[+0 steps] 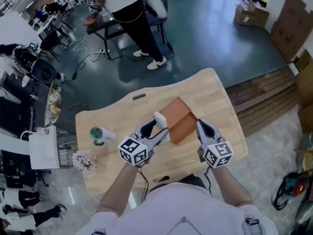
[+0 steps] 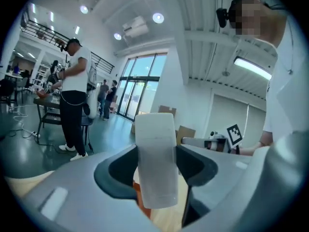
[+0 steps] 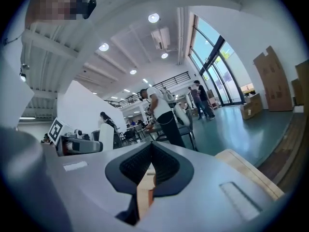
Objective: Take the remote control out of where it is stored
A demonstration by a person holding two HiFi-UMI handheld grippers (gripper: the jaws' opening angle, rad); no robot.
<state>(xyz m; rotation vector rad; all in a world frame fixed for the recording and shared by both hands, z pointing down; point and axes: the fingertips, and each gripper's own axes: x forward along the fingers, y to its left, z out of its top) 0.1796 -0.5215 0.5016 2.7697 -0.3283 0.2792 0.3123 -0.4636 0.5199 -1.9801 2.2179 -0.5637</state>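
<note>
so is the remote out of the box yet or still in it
Out. The left gripper holds the remote between its jaws, its whole length showing, the brown box below.

Remote control (image 1: 161, 124) plain white. Box (image 1: 180, 117) reddish-brown. Table (image 1: 215, 97) pale wood grain. Left gripper (image 1: 152, 131) and right gripper (image 1: 200, 127) grey, pads (image 3: 166, 166) black, ribbed. Marker cubes (image 1: 133, 151) black-and-white squares. Bottle (image 1: 100, 134) at 9 o'clock green and white. Floor (image 1: 205, 38) dark teal.

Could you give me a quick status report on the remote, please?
Left gripper shut on slim white plastic remote control, held at the left edge of brown rectangular box. Right gripper shut on the box's edge. Nothing in the way.
</note>
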